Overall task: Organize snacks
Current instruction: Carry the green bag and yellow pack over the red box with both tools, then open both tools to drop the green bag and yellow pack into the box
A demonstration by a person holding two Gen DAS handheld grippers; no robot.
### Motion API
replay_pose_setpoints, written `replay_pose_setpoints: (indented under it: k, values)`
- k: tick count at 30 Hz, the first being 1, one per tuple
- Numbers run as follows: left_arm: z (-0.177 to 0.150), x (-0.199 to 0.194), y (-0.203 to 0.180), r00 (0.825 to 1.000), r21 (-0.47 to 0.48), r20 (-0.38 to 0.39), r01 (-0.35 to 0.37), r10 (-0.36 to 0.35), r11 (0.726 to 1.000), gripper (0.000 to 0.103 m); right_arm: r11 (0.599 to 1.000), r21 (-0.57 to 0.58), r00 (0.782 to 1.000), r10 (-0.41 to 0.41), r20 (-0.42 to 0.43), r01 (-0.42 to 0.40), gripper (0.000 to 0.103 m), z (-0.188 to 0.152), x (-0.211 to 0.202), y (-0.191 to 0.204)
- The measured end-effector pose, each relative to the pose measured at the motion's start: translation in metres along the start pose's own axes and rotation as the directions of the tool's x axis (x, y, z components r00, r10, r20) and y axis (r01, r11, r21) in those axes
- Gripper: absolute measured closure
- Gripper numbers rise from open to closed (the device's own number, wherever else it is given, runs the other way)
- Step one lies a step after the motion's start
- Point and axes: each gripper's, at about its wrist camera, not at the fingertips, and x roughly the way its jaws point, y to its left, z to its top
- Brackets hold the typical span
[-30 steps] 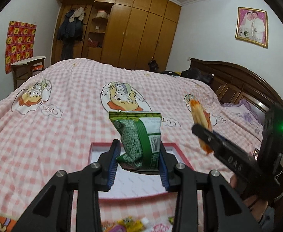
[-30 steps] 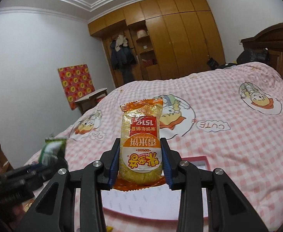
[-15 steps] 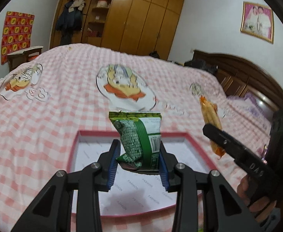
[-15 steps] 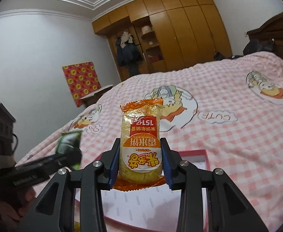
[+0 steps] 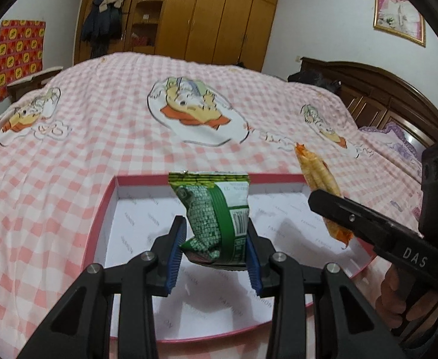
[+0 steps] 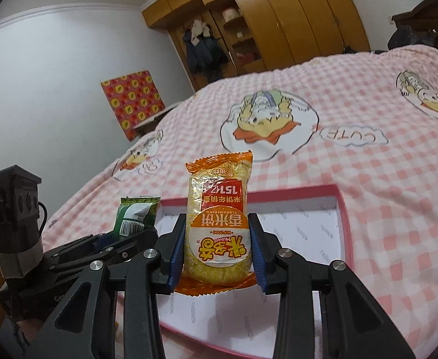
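Note:
My left gripper (image 5: 214, 233) is shut on a green snack packet (image 5: 216, 209) and holds it upright above the pink-rimmed white box (image 5: 111, 206). My right gripper (image 6: 217, 239) is shut on an orange rice-cracker packet (image 6: 219, 218) and holds it above the same box (image 6: 343, 209). In the left wrist view the orange packet (image 5: 317, 176) hangs over the box's right side in the right gripper (image 5: 338, 206). In the right wrist view the green packet (image 6: 136, 215) and the left gripper (image 6: 123, 239) show at the left.
The box lies on a bed with a pink checked cover (image 5: 99, 137) printed with cartoon bears. A dark wooden headboard (image 5: 383, 98) stands at the right, a wooden wardrobe (image 5: 213, 15) beyond the bed, and a small table (image 5: 30, 80) at the left wall.
Both grippers have moved forward and down over the box with their packets, so the box now fills more of each view. Both grips are unchanged.

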Motion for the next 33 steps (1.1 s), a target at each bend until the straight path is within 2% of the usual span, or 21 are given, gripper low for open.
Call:
replay_pose_setpoints:
  k: [4,9,18,33]
  values:
    - [-0.005,0.009,0.003,0.998,-0.014,-0.063,-0.009,0.008,1.000,0.064,0.999,0.002,0.995,-0.035,-0.091,0.035,0.064,-0.004,0.008,0.001]
    - [-0.008,0.008,0.003,0.997,-0.010,-0.071,-0.002,0.001,1.000,0.064,0.994,-0.038,0.983,-0.102,-0.153,0.098,0.064,-0.012,0.020,0.005]
    - [-0.009,0.010,-0.003,0.997,0.009,-0.077,-0.019,0.020,1.000,0.062,0.986,-0.076,0.973,-0.163,-0.166,0.152,0.064,-0.016,0.025,0.007]
    - [-0.010,0.006,-0.001,0.997,-0.005,-0.079,0.001,-0.001,1.000,0.053,0.982,-0.090,0.970,-0.179,-0.167,0.166,0.064,-0.017,0.026,0.008]
